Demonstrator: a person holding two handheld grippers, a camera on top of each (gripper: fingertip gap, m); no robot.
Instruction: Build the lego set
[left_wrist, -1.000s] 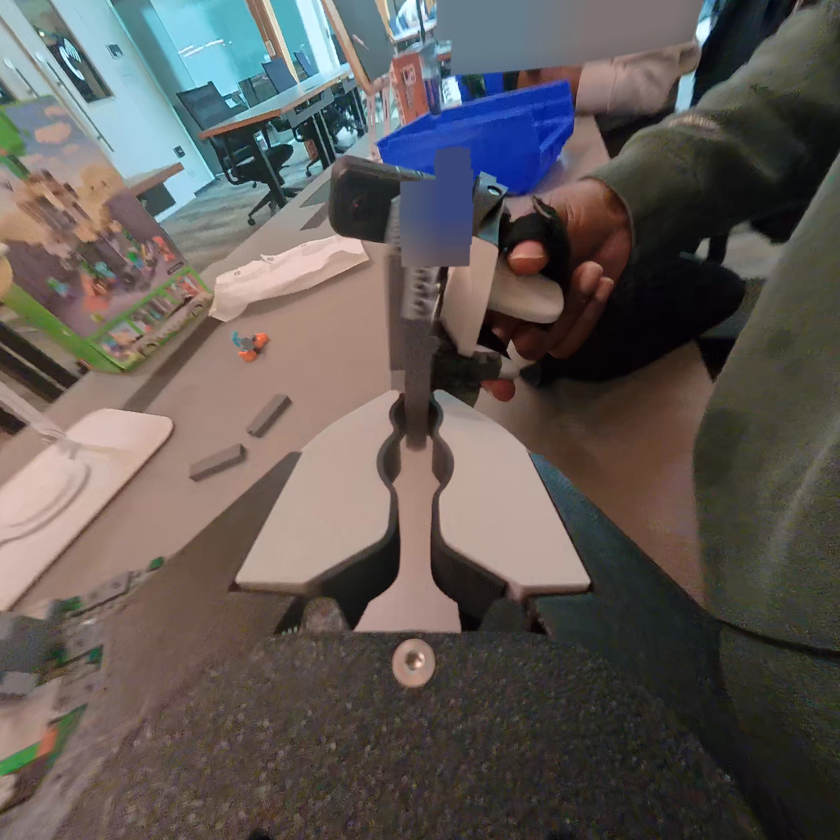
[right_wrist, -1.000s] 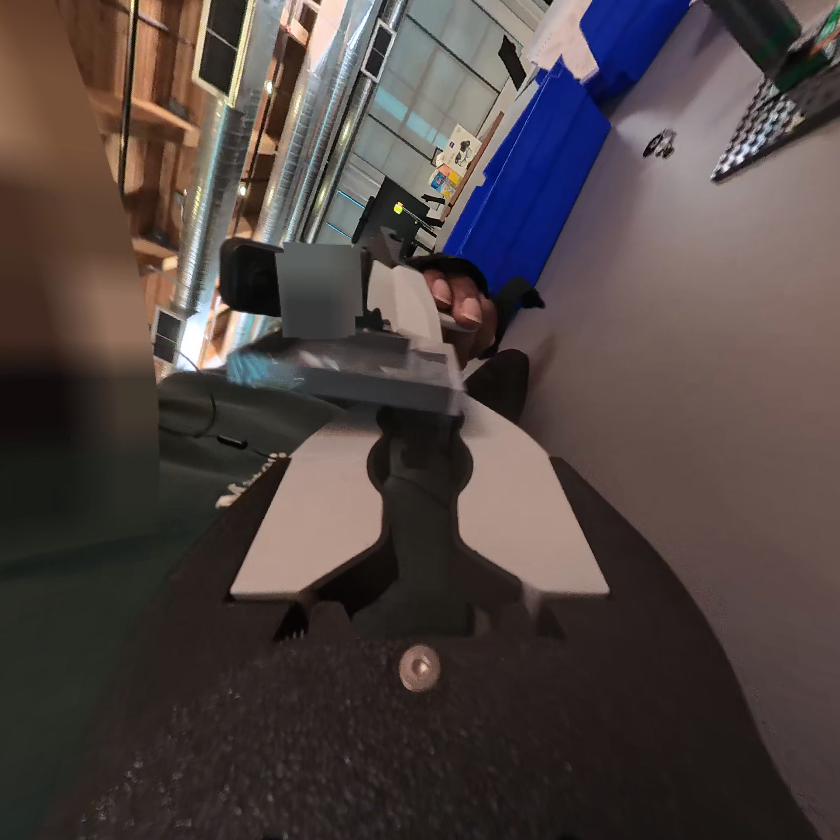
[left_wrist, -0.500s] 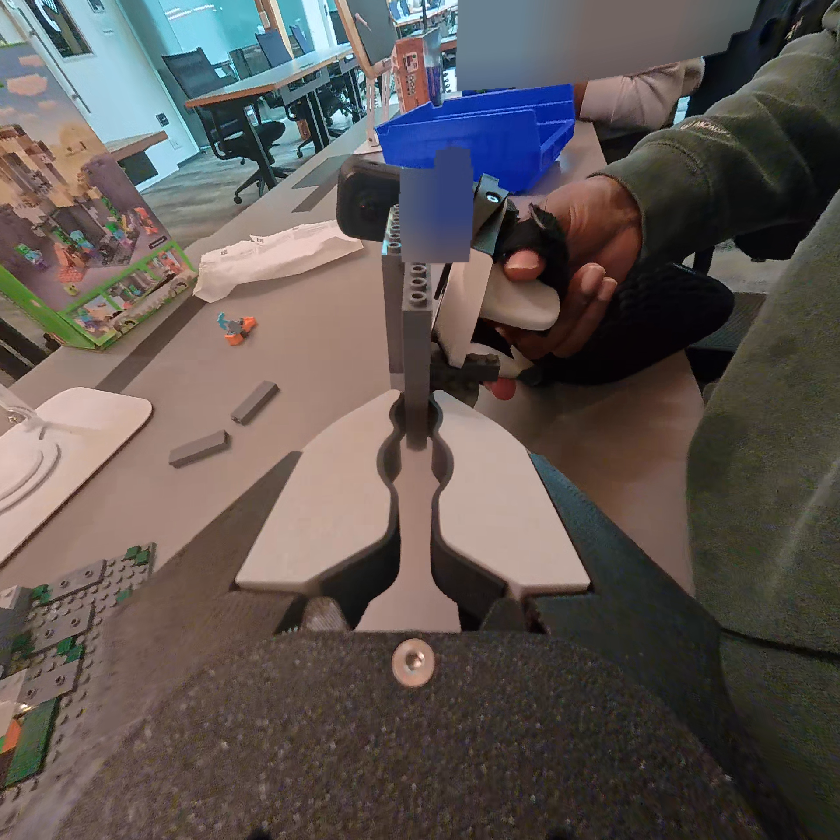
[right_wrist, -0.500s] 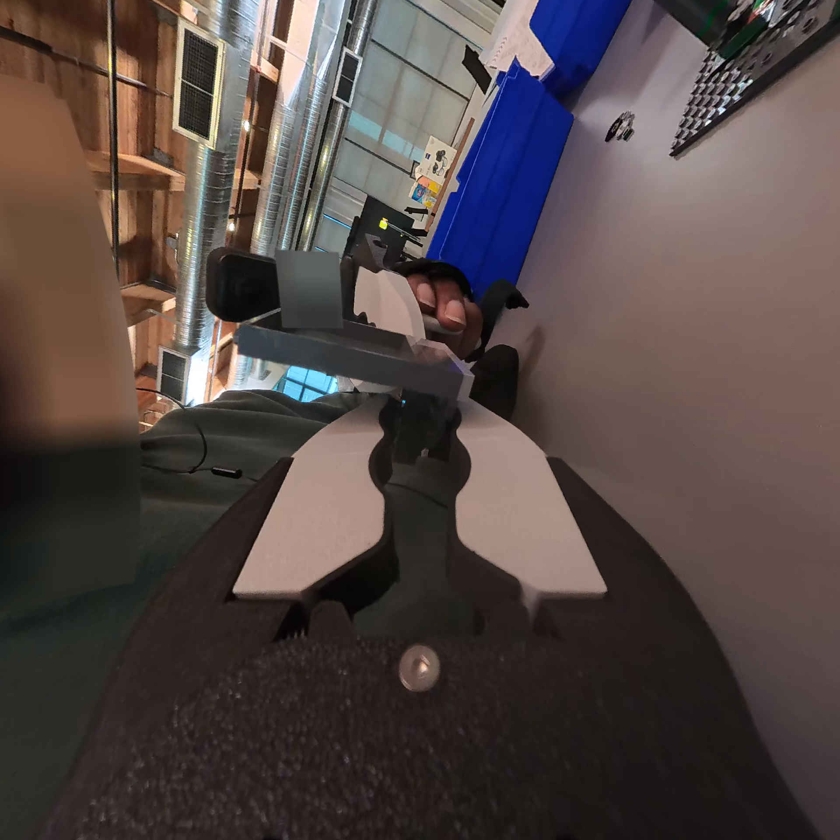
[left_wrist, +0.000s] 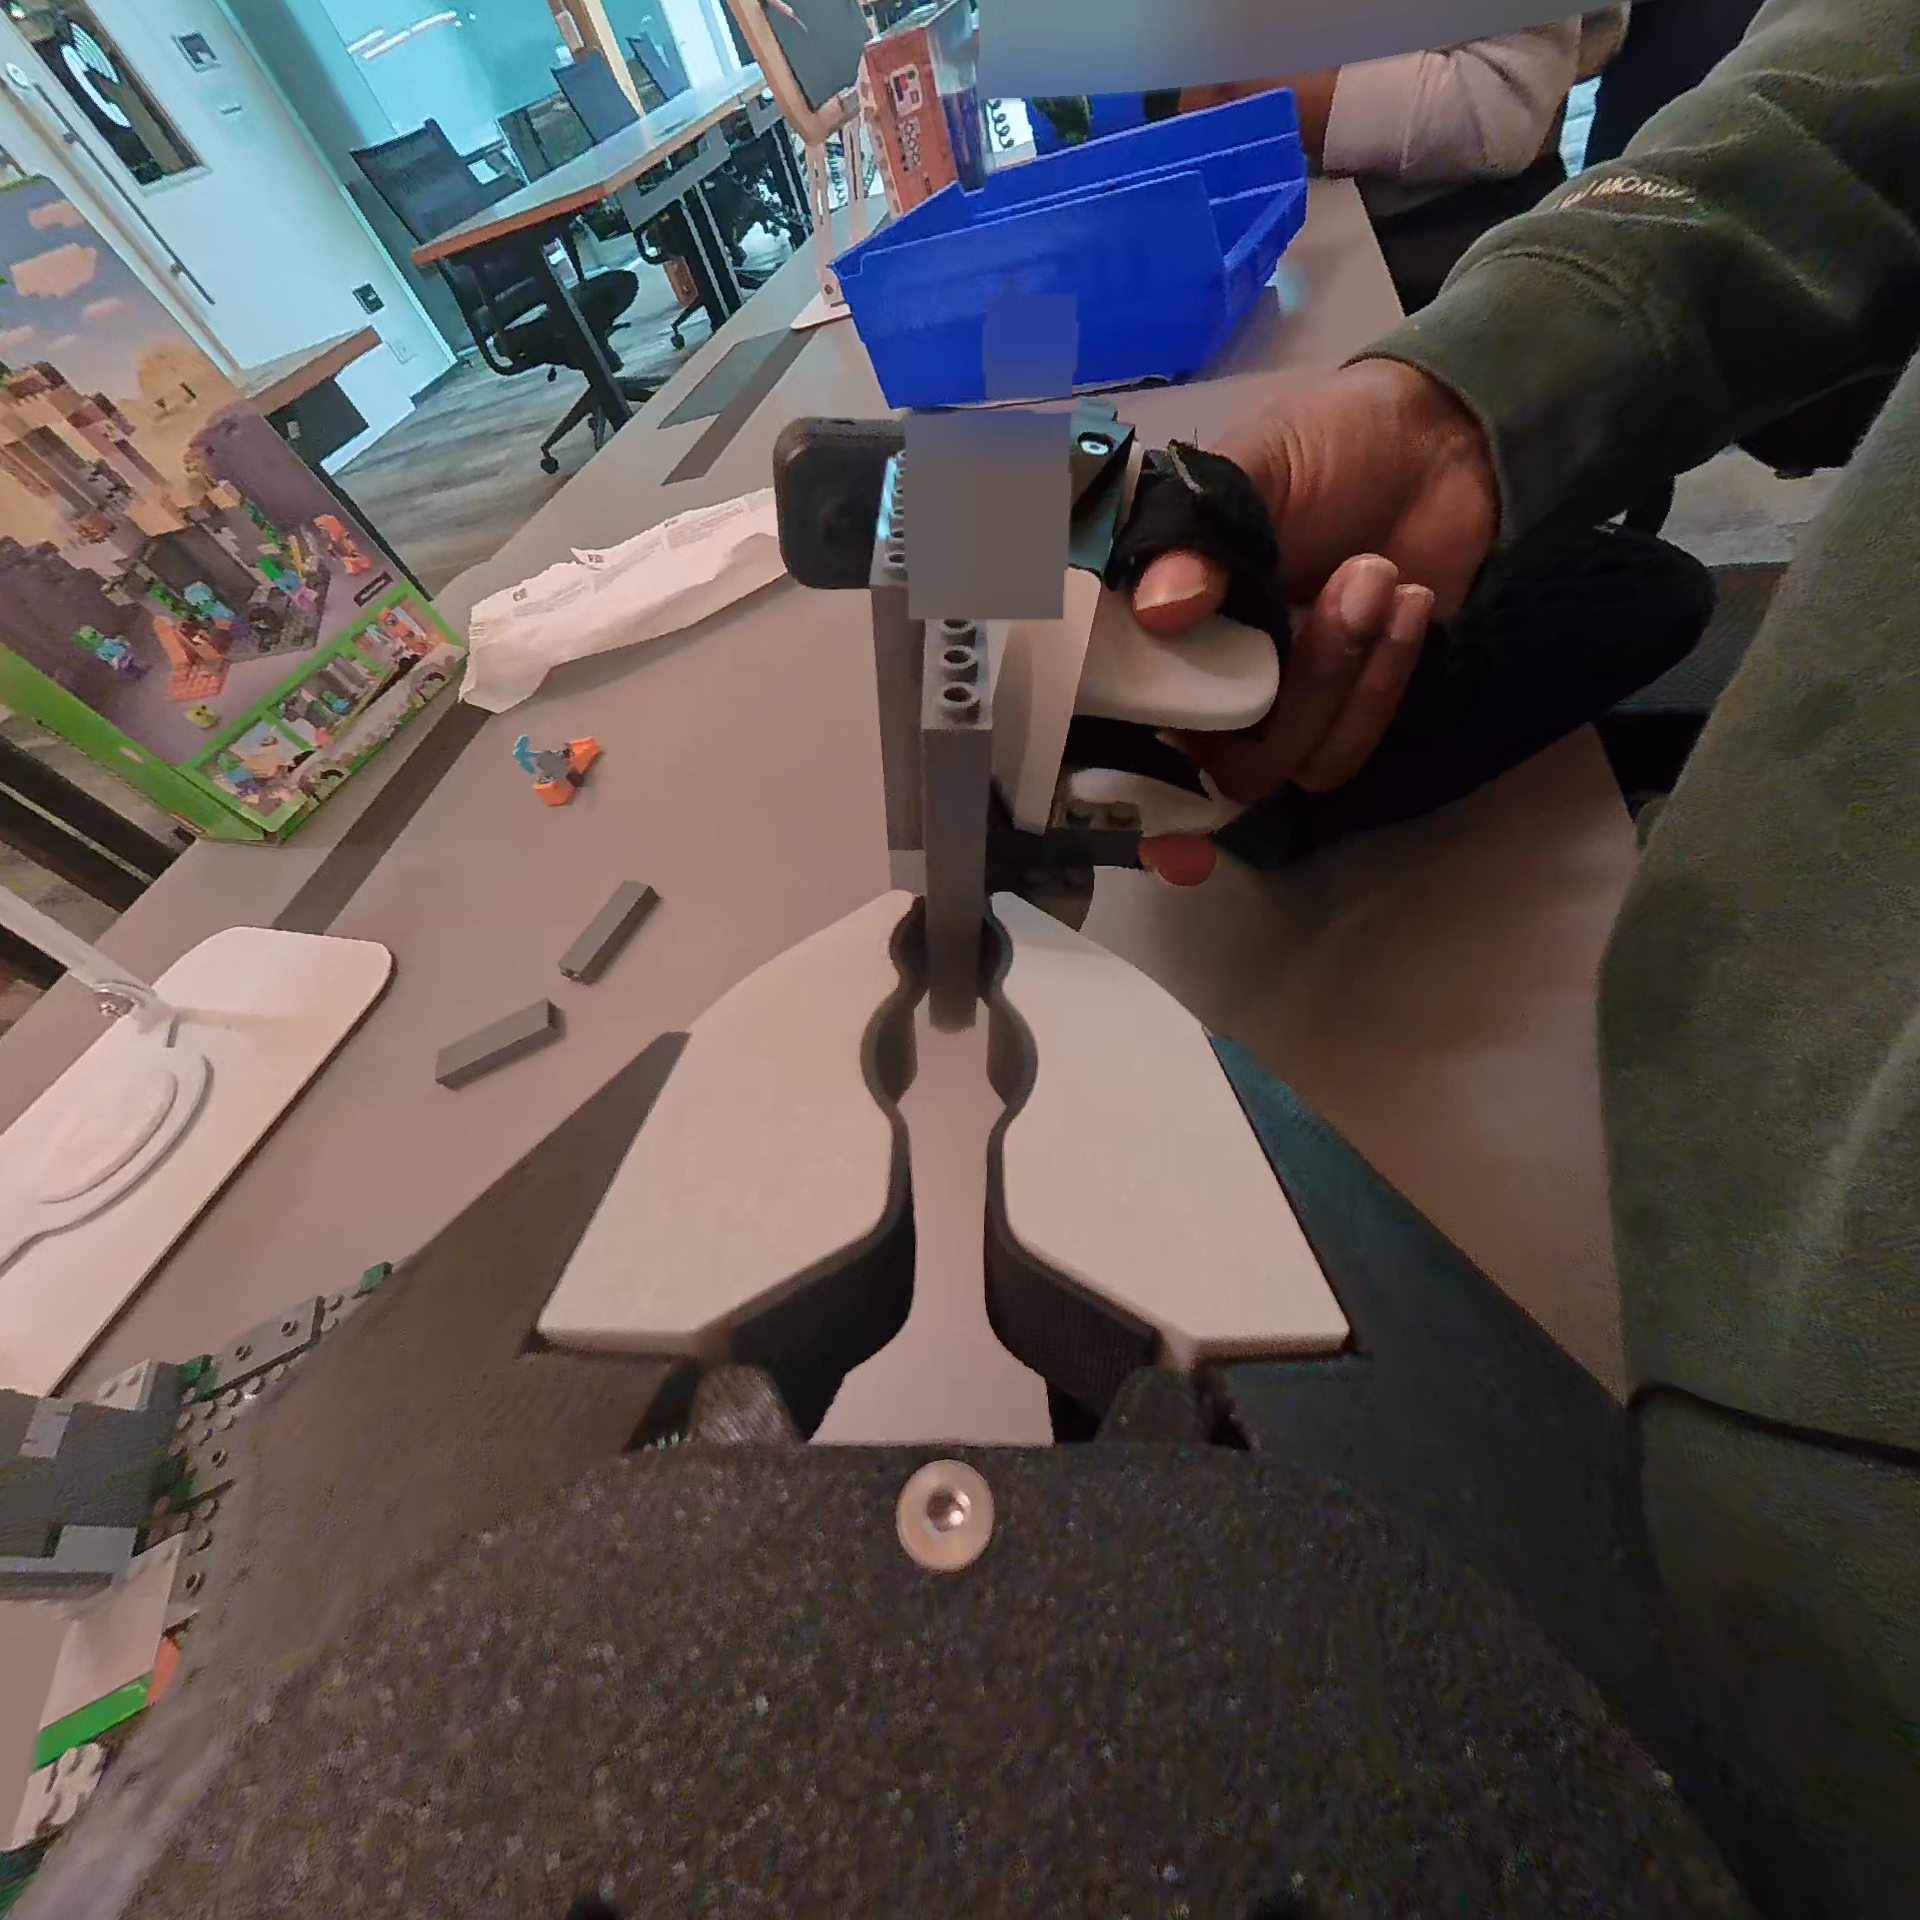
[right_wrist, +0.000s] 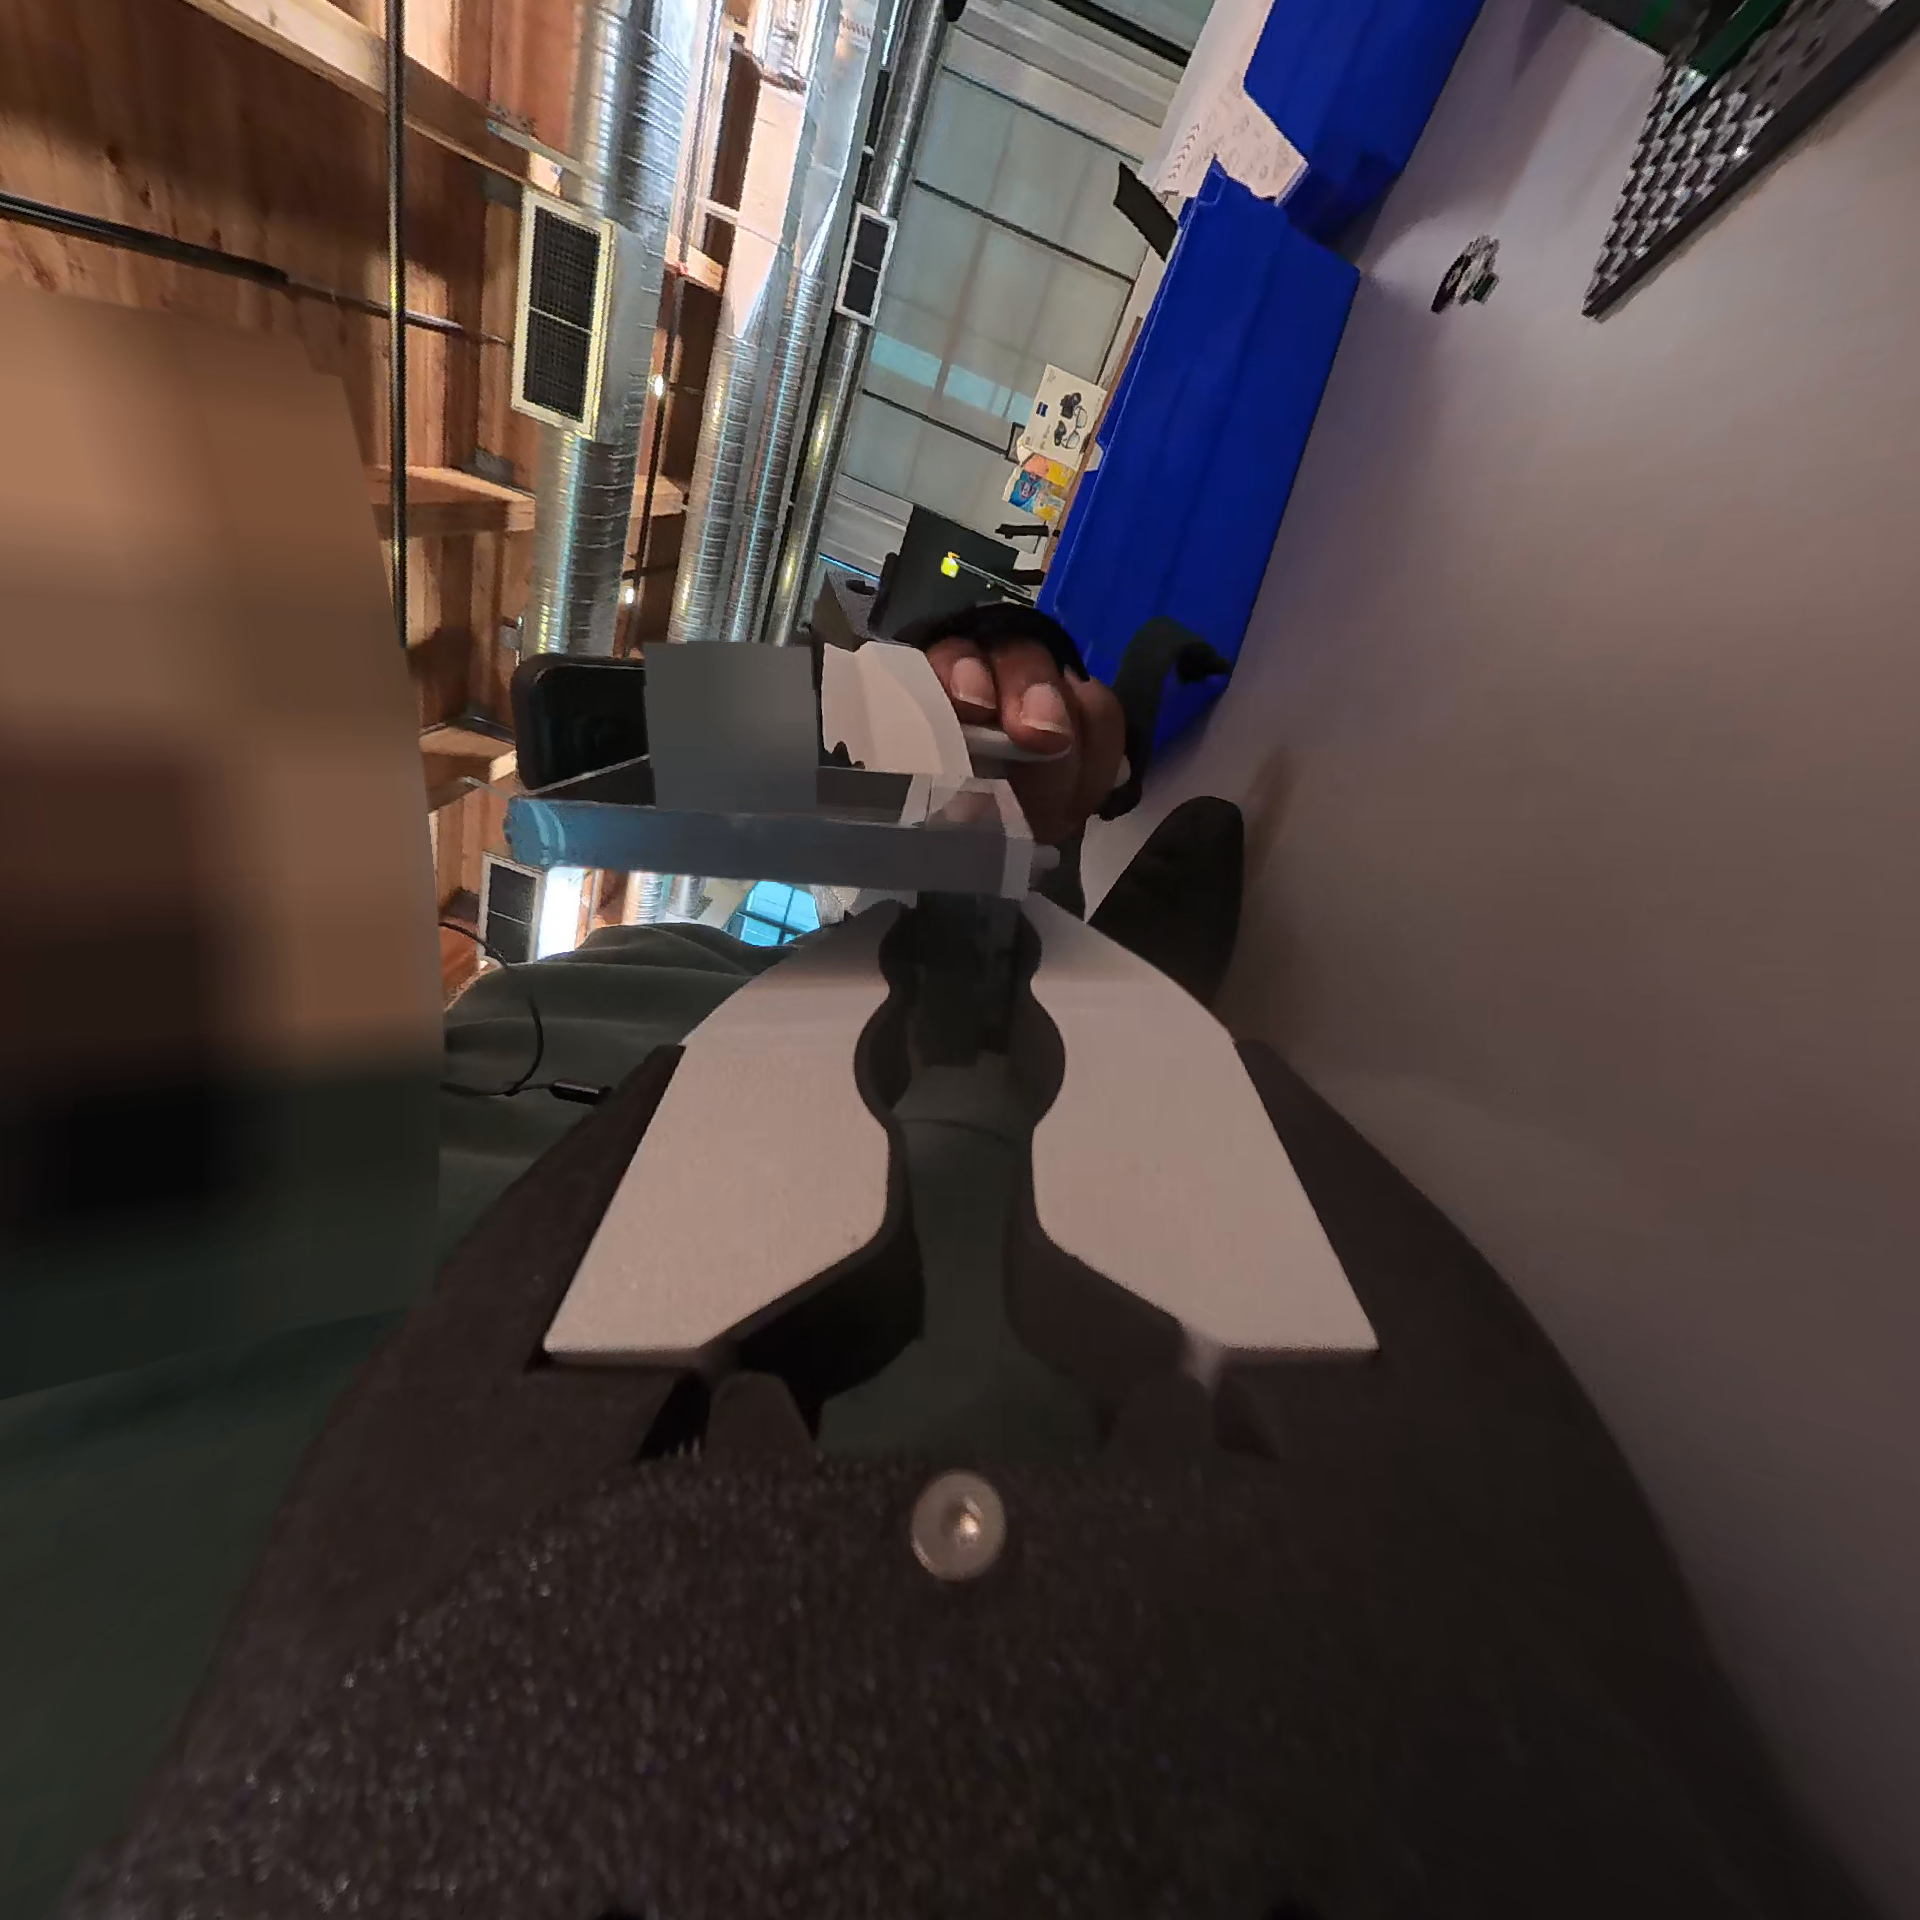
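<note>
Left gripper (left_wrist: 954, 971) clamped lower end of tall dark grey studded lego plate (left_wrist: 951, 790), held upright above grey counter (left_wrist: 727, 748). Right gripper (right_wrist: 958, 961) closed on small dark lego piece (right_wrist: 956, 997), against plate. Two loose grey lego bars (left_wrist: 608, 930) lay on counter.

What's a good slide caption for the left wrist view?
Left gripper pinches a grey brick upright while the right gripper meets it.
</note>
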